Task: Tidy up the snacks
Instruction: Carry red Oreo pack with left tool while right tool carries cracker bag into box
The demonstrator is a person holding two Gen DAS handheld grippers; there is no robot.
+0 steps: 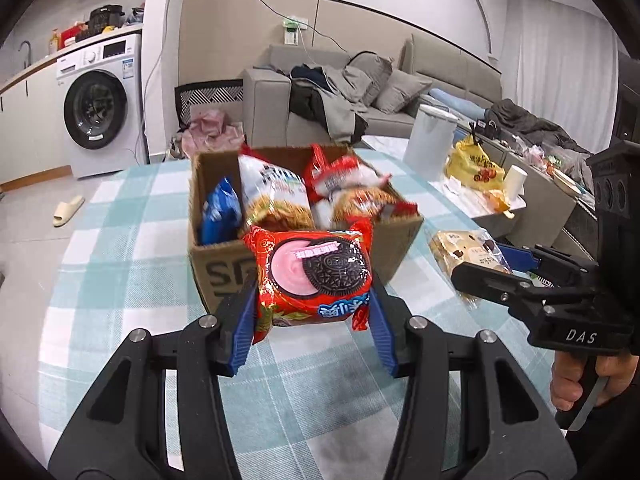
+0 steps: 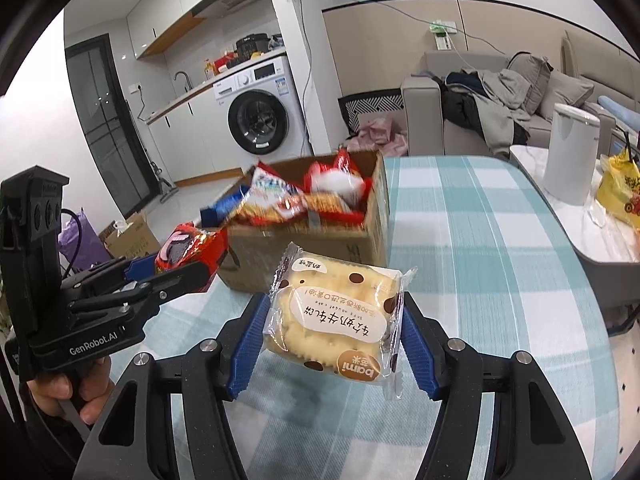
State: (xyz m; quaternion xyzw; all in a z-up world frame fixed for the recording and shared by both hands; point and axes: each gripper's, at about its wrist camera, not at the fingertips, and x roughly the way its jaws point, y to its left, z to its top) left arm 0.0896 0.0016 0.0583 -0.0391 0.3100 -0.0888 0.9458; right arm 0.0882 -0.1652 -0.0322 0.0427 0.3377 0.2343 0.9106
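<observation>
My left gripper (image 1: 314, 300) is shut on a red Oreo packet (image 1: 314, 274), held in the air just in front of the open cardboard box (image 1: 400, 240). The box holds several snack packets, red, white and blue (image 1: 280, 196). My right gripper (image 2: 334, 318) is shut on a clear-wrapped yellow nougat cracker pack (image 2: 334, 312), also lifted above the checked tablecloth, near the box (image 2: 360, 244). In the right wrist view the left gripper (image 2: 188, 268) and its Oreo packet (image 2: 190, 246) show at the left. In the left wrist view the right gripper (image 1: 494, 268) with the cracker pack (image 1: 460, 250) shows at the right.
The round table (image 1: 120, 260) wears a teal and white checked cloth. A white kettle (image 2: 572, 152) and a yellow bag (image 2: 622, 188) stand on a side table at the right. A washing machine (image 1: 100, 108) and a cluttered sofa (image 1: 360, 88) lie beyond.
</observation>
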